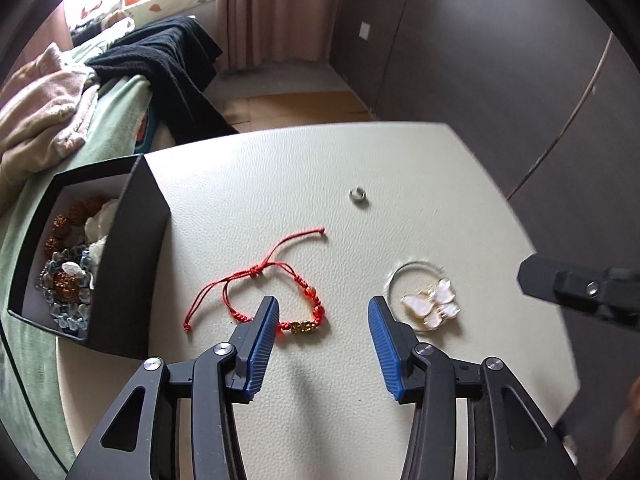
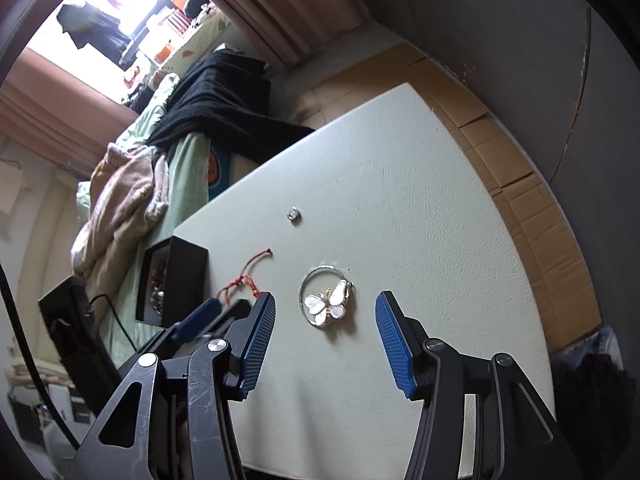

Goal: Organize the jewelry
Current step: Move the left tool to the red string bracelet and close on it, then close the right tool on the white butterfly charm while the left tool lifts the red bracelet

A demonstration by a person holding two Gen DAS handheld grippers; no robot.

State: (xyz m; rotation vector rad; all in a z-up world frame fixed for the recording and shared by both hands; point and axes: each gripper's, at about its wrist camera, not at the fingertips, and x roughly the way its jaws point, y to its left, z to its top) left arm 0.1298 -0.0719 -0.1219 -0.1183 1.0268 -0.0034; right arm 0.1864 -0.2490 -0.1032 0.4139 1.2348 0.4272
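Already black box [image 1: 120,264] holds beaded jewelry [image 1: 68,276].

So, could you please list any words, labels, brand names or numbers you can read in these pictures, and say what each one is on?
None can be read.
The black box, the red cord bracelet, the butterfly bangle and the small ring carry no visible lettering.
The orange patch on the teal item beside the table is too blurred to read; if it holds text, I cannot tell.
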